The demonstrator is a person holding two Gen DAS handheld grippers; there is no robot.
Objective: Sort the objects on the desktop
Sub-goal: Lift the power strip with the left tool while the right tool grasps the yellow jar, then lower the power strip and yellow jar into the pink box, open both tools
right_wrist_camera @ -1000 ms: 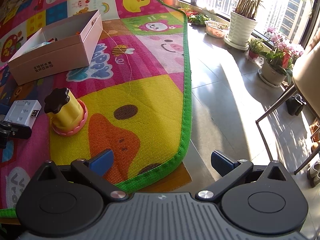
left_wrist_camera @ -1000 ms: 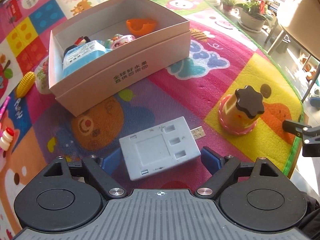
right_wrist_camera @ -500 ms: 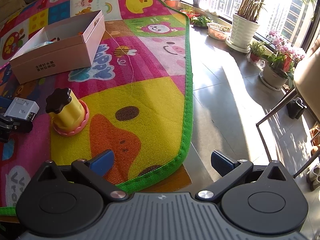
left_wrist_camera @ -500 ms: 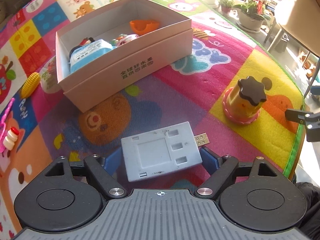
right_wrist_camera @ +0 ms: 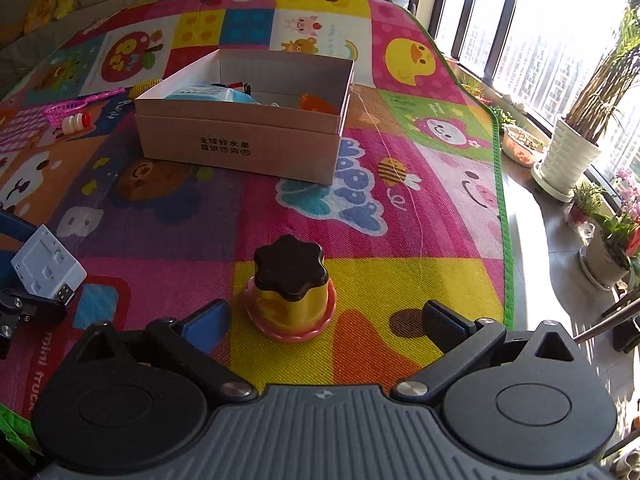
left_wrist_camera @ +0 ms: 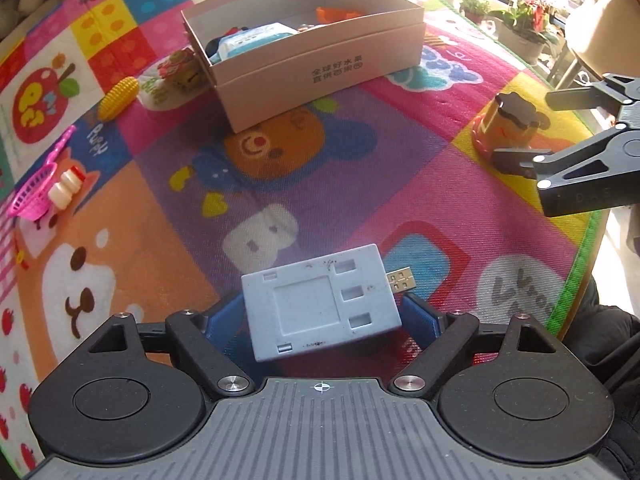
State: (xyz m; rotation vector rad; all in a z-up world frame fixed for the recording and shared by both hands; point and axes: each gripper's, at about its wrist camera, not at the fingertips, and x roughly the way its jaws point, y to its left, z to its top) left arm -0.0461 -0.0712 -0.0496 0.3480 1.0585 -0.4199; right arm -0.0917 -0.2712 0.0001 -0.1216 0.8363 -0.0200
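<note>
A grey USB hub (left_wrist_camera: 320, 308) hangs tilted just above the play mat between the blue pads of my left gripper (left_wrist_camera: 320, 316). Its jaws are opening slightly, with the pads still against the hub's sides. The right wrist view shows the same hub (right_wrist_camera: 48, 264) in the left gripper (right_wrist_camera: 24, 264) at the far left. A yellow pudding toy (right_wrist_camera: 290, 292) with a dark brown lid stands on the mat between the fingers of my open right gripper (right_wrist_camera: 326, 320), untouched. Farther back stands the open cardboard box (left_wrist_camera: 320, 60), holding a blue packet, an orange toy and other items.
A toy corn cob (left_wrist_camera: 118, 98), a snack packet (left_wrist_camera: 176, 72), a pink toy basket (left_wrist_camera: 36, 196) and a small white bottle (left_wrist_camera: 66, 188) lie left of the box. The mat's green edge (right_wrist_camera: 500, 184) borders a tiled floor with potted plants (right_wrist_camera: 572, 152).
My left gripper has drawn back from the box with the hub in it. My right gripper has swung left and rolled, and the pudding toy now sits between its fingers.
</note>
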